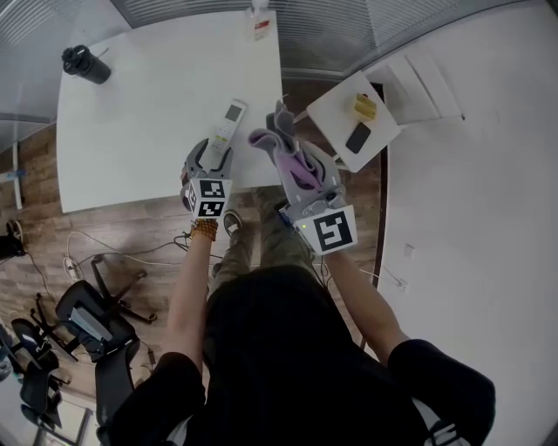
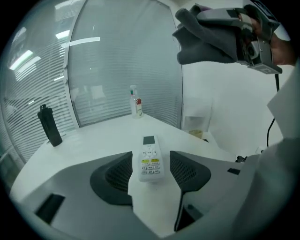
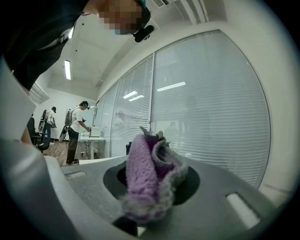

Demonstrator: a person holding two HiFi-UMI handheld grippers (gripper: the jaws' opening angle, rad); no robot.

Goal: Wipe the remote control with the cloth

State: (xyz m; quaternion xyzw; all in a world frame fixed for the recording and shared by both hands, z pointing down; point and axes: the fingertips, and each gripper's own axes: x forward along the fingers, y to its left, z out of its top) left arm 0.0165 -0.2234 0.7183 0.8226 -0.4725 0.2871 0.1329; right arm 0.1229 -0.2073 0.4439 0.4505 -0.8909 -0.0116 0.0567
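Note:
A white remote control (image 1: 228, 125) lies on the white table (image 1: 131, 131), near its front edge. My left gripper (image 1: 214, 155) is low over the table and open, its jaws on either side of the remote's (image 2: 150, 159) near end without pressing on it. To the right, my right gripper (image 1: 298, 170) is held up off the table, level, and shut on a bunched purple and grey cloth (image 1: 279, 141). In the right gripper view the cloth (image 3: 146, 176) fills the space between the jaws. The left gripper view shows the cloth (image 2: 199, 37) high at the upper right.
A black bottle (image 1: 85, 64) stands at the table's far left and a small clear bottle (image 1: 260, 22) at its far edge. A small white side table (image 1: 336, 118) to the right holds a yellow object and a dark phone. Office chairs (image 1: 87, 322) stand on the wooden floor.

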